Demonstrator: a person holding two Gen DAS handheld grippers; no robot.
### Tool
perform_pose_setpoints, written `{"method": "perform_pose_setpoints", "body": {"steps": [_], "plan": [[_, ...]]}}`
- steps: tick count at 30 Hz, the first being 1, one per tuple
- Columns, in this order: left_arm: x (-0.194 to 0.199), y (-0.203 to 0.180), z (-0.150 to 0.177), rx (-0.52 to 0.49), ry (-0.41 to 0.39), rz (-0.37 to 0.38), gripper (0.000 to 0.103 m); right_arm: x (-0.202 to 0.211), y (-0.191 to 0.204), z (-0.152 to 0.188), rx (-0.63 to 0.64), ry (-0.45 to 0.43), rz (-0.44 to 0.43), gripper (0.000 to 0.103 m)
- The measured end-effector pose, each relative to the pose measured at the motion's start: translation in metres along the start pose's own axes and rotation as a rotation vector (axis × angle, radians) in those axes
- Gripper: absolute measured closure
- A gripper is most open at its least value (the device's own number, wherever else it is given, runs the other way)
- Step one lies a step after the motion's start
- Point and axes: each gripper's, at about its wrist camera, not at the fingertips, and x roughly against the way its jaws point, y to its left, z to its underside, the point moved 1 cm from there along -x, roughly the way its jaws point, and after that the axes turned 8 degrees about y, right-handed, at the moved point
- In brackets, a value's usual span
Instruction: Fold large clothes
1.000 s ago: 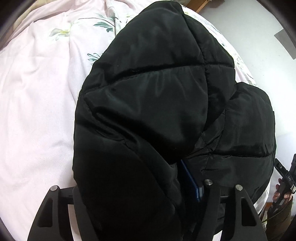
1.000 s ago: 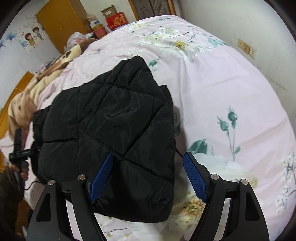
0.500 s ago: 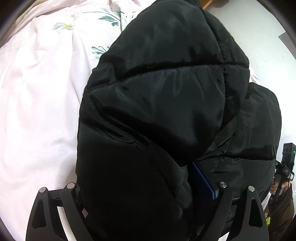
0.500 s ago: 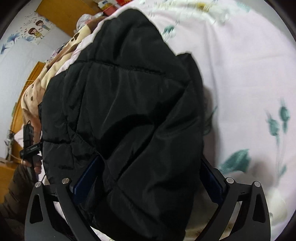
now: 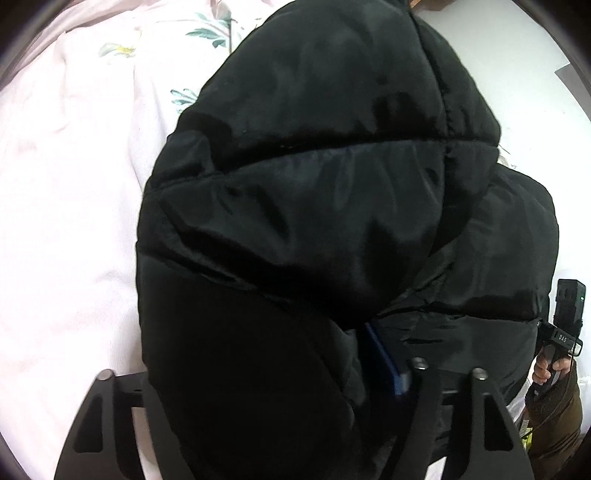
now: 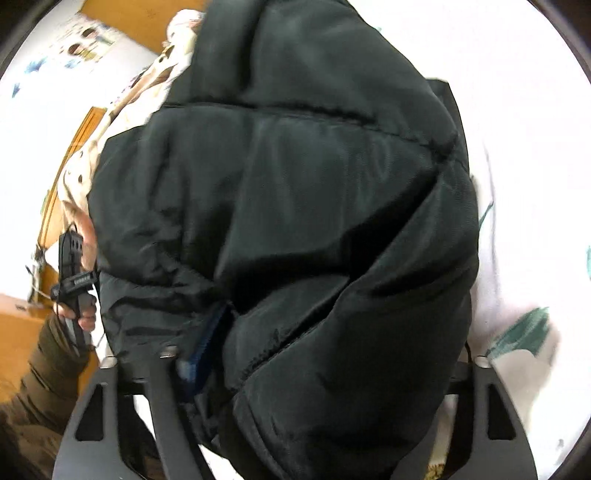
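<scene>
A black quilted puffer jacket (image 5: 314,206) lies folded on the pink floral bedspread (image 5: 62,221) and fills both views. My left gripper (image 5: 266,376) is shut on the jacket's near edge; only its right blue pad (image 5: 384,358) shows, the left finger is buried in fabric. My right gripper (image 6: 321,354) is shut on the jacket (image 6: 295,177) too, with its left blue pad (image 6: 203,347) showing and the right finger hidden behind the padding. The jacket bulges up between both pairs of fingers.
The other hand and its gripper handle show at the right edge of the left view (image 5: 561,332) and the left edge of the right view (image 6: 74,280). A beige spotted blanket (image 6: 85,147) and a wooden cabinet (image 6: 147,11) lie beyond. A white wall (image 5: 524,55) borders the bed.
My right gripper moved forward onto the jacket and closed on its edge. My left gripper kept its hold. The jacket now bulges higher and closer in both views.
</scene>
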Motion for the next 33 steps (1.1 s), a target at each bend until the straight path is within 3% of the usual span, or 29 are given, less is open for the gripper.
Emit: {"method": "perform_pose_setpoints", "body": {"steps": [7,12,19,33], "plan": [[-0.002,-0.012,-0.001,0.004,-0.023,-0.061,0.038,-0.004,0.018,0.000,-0.025,-0.014,0.074,0.038],[0.009,-0.019,0.012,0.004,-0.048,-0.076,0.052,-0.001,0.062,0.008,0.033,-0.069,0.199,0.056],[0.028,-0.034,0.016,0.037,-0.076,-0.142,0.066,0.008,0.105,0.022,0.068,-0.143,0.314,0.068],[0.084,-0.027,0.026,0.085,-0.187,-0.088,0.074,0.050,0.146,0.037,0.110,-0.266,0.323,0.074]]}}
